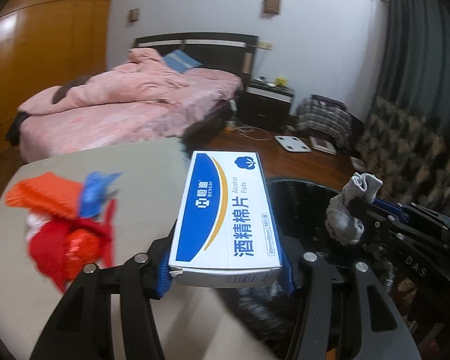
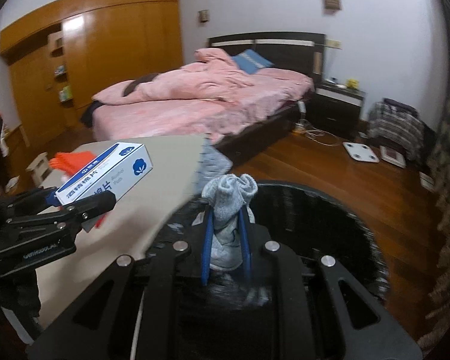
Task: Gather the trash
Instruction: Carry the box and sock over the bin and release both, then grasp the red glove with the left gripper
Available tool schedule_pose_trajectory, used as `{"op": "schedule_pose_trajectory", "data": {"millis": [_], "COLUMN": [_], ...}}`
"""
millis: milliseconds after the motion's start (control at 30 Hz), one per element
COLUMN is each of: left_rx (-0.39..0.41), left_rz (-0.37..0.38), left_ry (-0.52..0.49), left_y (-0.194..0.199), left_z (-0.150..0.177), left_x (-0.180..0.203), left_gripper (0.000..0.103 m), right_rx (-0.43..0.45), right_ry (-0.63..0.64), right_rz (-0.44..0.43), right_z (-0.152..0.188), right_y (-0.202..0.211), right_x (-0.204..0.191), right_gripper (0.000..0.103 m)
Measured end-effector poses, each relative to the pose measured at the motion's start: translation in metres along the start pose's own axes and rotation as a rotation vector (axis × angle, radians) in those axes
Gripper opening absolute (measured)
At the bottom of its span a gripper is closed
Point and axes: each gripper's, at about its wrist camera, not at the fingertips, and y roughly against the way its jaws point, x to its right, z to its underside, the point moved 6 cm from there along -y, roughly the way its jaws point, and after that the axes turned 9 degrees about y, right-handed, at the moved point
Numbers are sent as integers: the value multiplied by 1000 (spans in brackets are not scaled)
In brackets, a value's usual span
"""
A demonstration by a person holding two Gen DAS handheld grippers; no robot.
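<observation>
My left gripper [image 1: 225,273] is shut on a blue and white box of alcohol pads [image 1: 225,216], its blue pads [image 1: 163,273] pressing the box's two long sides. The box hangs over the beige table's [image 1: 135,165] right edge, beside a round black bin [image 1: 303,186]. My right gripper [image 2: 226,225] is shut on a crumpled grey cloth [image 2: 228,207], held above the bin's [image 2: 330,225] dark opening. In the right wrist view the left gripper [image 2: 84,201] and box [image 2: 111,174] appear at the left, over the table [image 2: 153,186].
Blurred red and orange wrappers [image 1: 66,234] and a blue scrap [image 1: 96,192] lie on the table's left part. Beyond stand a pink bed [image 2: 210,99], a dark nightstand [image 2: 336,105] and a wooden wardrobe [image 2: 105,45]. A white scale [image 2: 360,151] lies on the wooden floor.
</observation>
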Motion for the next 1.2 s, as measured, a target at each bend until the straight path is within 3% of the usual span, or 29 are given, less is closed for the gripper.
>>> {"op": "schedule_pose_trajectory", "data": {"millis": [200, 267, 300, 367, 433, 533, 700, 900, 1100, 1200], "left_rx": [-49, -65, -69, -65, -54, -22, 77, 165, 170, 158], "left_rz": [98, 127, 132, 128, 104, 62, -72, -242, -373, -411], "left_ry": [-44, -50, -45, -32, -19, 1, 24, 76, 129, 165], "left_y": [-28, -33, -34, -34, -33, -22, 6, 39, 49, 46], "left_z": [1, 3, 3, 4, 1, -3, -10, -7, 4, 11], "left_x": [43, 51, 52, 47, 39, 23, -26, -96, -159, -185], "left_gripper": [56, 65, 71, 73, 77, 82, 90, 91, 90, 84], "right_rx": [-19, -24, -21, -12, -6, 17, 39, 55, 48, 40], "right_ry": [-49, -61, -67, -75, -78, -78, -58, -10, 48, 75], "right_rz": [88, 113, 131, 154, 166, 178, 119, 19, -74, -102], "right_z": [19, 22, 23, 25, 24, 21, 3, -19, -36, -40], "right_y": [4, 6, 7, 11, 12, 14, 5, -14, -43, -57], "right_x": [41, 50, 55, 61, 63, 58, 27, -26, -85, -107], "right_gripper": [22, 35, 47, 57, 77, 92, 96, 97, 97, 97]}}
